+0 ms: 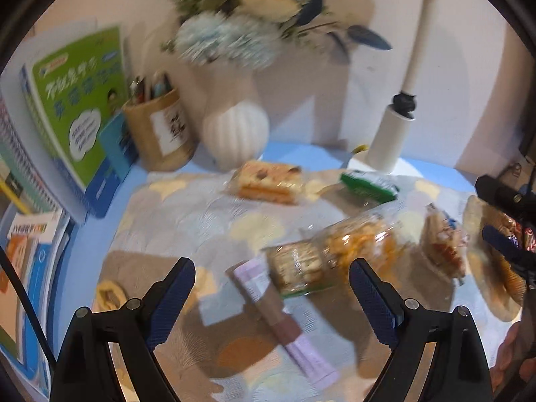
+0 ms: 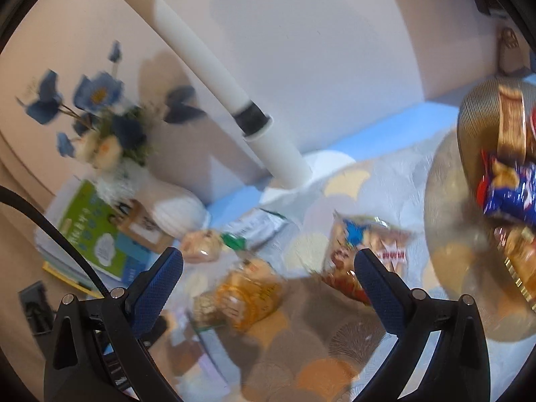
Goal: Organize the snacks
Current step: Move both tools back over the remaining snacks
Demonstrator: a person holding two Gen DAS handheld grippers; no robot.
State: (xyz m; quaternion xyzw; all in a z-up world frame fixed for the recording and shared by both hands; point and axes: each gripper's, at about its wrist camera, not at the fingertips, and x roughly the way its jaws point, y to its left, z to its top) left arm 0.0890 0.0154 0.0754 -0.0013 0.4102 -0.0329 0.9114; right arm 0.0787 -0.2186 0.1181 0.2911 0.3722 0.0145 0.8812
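snacks are lying scattered on the patterned cloth (image 1: 187, 207): a clear cracker bag (image 1: 331, 254) is sitting just ahead of the left gripper (image 1: 271, 288), jaws spread, gripping nothing. right gripper (image 2: 268, 274) is hovering released too, bowl (image 2: 469, 140) of snacks to its right.

Motion blur smears both views: print on the clear cylindrical snack pack of orange crackers (image 1: 335, 254) and on the green-covered book (image 1: 78, 100) is unreadable. The gold ribbed snack bowl (image 2: 469, 127) is cut off by the right wrist view's right edge. The blue-and-white flower bouquet (image 1: 248, 10) runs off the left wrist view's top edge.
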